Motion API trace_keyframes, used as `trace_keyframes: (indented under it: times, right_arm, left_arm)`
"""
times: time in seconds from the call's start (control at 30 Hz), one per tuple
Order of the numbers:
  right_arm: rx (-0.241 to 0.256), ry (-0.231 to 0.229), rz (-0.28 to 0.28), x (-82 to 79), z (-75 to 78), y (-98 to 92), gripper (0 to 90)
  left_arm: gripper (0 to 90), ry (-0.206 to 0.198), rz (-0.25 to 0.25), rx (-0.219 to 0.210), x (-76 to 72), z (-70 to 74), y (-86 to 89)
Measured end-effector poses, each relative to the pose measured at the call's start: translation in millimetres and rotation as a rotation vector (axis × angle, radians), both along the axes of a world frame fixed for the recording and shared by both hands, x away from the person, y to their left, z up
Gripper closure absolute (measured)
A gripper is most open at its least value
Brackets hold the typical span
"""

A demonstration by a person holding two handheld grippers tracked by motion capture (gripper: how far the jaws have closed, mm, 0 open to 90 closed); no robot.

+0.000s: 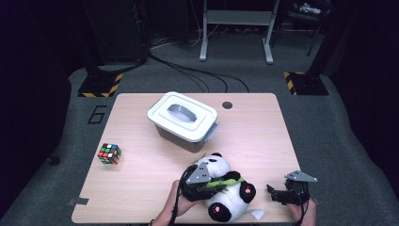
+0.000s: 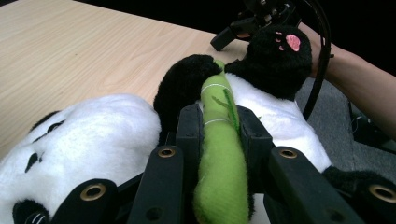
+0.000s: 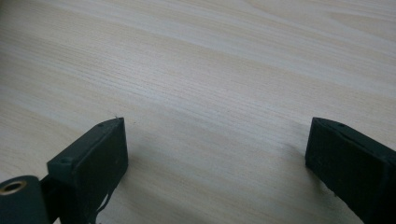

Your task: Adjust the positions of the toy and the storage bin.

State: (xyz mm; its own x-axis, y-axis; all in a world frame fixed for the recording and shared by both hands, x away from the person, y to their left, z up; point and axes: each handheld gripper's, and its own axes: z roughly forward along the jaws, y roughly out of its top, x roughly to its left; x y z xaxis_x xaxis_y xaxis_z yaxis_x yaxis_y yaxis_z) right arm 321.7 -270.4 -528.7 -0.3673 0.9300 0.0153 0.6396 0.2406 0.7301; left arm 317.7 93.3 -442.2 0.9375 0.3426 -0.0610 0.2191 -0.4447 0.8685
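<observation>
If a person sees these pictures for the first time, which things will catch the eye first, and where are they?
The plush panda lies at the near edge of the table, and the left claw is shut on the green bamboo stalk across its belly. Behind it stands a grey box with a white lid, and a colourful puzzle cube sits near the left edge. The right claw hangs open over bare wood beside the panda.

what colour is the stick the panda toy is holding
Bright green bamboo stick, clamped in the left gripper; clearest in the left gripper view.
</observation>
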Motion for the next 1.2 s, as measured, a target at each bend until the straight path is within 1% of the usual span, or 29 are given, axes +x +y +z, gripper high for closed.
trace_keyframes:
  times: [0.03,0.1,0.37,0.4,0.6,0.77,0.8,0.83,0.87,0.93,1.1,1.13,1.2]
  right_arm:
    - [-0.002,-0.001,0.002,0.1,-0.1,-0.2,5.2]
    - [-0.002,-0.001,0.002,0.1,-0.1,-0.2,5.3]
    - [-0.003,-0.002,0.001,0.2,-0.1,-0.2,5.2]
    - [-0.003,-0.002,0.001,0.2,-0.1,-0.3,5.3]
    - [-0.003,-0.002,0.001,0.2,-0.1,-0.3,5.3]
    - [-0.003,0.0,0.002,0.1,-0.1,-0.1,5.3]
    - [-0.004,-0.001,0.002,0.2,-0.1,-0.1,5.3]
    - [-0.006,-0.003,0.005,0.4,-0.1,-0.3,5.3]
    - [-0.006,-0.003,0.004,0.3,-0.1,-0.2,5.3]
    - [-0.003,0.0,0.001,0.1,-0.1,0.0,5.3]
    - [-0.006,-0.001,0.001,0.1,-0.1,0.1,5.3]
    - [-0.006,-0.001,0.001,0.1,-0.1,0.2,5.3]
    - [-0.007,-0.001,0.001,0.1,-0.1,0.3,5.3]
  left_arm:
    - [74.8,0.002,0.001,-0.002,-1.2,0.2,2.0]
    - [74.7,-0.006,0.004,0.004,-3.5,0.7,6.5]
    - [74.8,-0.017,0.042,0.01,-8.3,2.2,26.1]
    - [74.8,-0.018,0.053,0.006,-8.7,2.2,28.4]
    - [74.7,-0.023,0.085,0.018,-9.3,3.7,44.1]
    - [74.7,-0.019,0.112,0.013,-10.4,3.1,54.6]
    - [74.8,-0.027,0.123,0.017,-10.6,3.2,56.8]
    - [74.8,-0.023,0.124,0.017,-10.6,3.3,58.8]
    - [74.8,-0.029,0.134,0.019,-10.6,3.3,61.7]
    - [74.8,-0.028,0.145,0.02,-9.7,3.2,67.0]
    - [74.7,-0.035,0.19,0.023,-6.4,3.3,84.0]
    - [74.7,-0.029,0.199,0.019,-5.9,3.2,87.0]
    - [74.7,-0.034,0.217,0.025,-3.7,4.0,94.9]
